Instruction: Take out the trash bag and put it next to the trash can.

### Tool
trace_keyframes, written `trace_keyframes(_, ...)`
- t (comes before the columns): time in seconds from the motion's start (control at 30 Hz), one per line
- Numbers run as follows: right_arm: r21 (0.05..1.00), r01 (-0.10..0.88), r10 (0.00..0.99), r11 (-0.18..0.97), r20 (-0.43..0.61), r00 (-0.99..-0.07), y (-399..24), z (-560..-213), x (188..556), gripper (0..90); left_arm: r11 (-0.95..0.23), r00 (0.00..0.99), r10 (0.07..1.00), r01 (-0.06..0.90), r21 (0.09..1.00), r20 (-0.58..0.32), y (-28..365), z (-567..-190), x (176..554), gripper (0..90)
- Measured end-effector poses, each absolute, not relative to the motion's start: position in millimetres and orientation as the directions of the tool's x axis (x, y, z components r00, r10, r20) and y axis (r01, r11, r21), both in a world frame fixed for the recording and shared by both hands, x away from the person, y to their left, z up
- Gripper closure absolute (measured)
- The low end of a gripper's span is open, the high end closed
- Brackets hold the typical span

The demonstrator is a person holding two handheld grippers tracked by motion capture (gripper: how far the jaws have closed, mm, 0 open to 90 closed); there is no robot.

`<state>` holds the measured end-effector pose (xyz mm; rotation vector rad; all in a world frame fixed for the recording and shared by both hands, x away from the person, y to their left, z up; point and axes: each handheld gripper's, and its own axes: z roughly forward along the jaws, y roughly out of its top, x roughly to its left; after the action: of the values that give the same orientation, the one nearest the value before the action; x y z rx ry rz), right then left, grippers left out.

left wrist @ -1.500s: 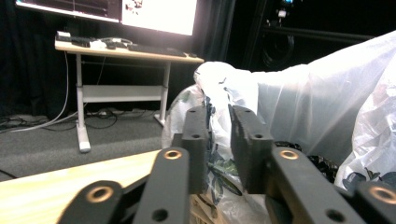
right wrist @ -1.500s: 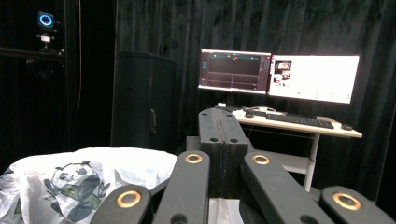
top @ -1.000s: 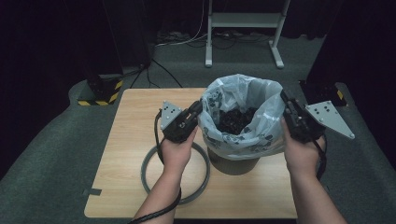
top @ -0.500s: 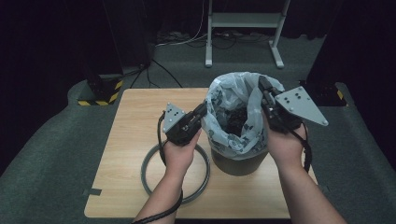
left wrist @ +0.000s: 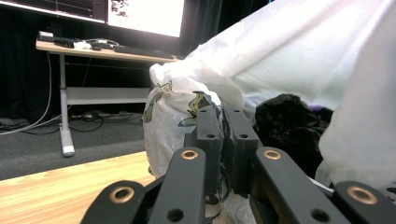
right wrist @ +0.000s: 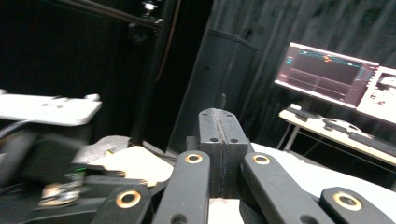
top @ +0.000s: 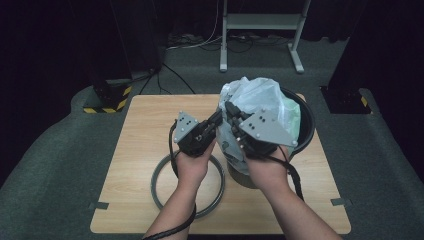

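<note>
My left gripper (top: 218, 119) pinched the plastic bag's (top: 260, 95) rim at the left side of the black bucket (top: 306, 125), which stood on the counter (top: 145, 130). My right gripper (top: 231, 111), jaws pressed together, gripped the bag's rim just beside it.

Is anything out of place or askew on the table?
Yes. The grey ring lies flat on the table, apart from the black bin. The plastic bag is pulled out of the bin towards its left side, bunched up.

The bin (top: 300, 131) sits mostly hidden behind the bag (top: 255, 100).
</note>
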<state>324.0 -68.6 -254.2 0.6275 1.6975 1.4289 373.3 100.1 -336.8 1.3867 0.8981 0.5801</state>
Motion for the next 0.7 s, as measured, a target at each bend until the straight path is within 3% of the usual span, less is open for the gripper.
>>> trace_keyframes(0.27, 0.958, -0.140, 0.768, 0.252, -0.286, -0.572, -52.0, -278.8, 307.7, 90.0, 0.141, 0.571, 0.794, 0.165, 0.976, -0.211, 102.3, -336.6, 374.0, 85.7)
trace_keyframes(0.7, 0.955, -0.134, 0.774, 0.264, -0.292, -0.561, -53.8, -310.2, 318.8, 90.0, 0.178, 0.559, 0.799, 0.134, 0.975, -0.223, 115.7, -328.5, 369.4, 83.0)
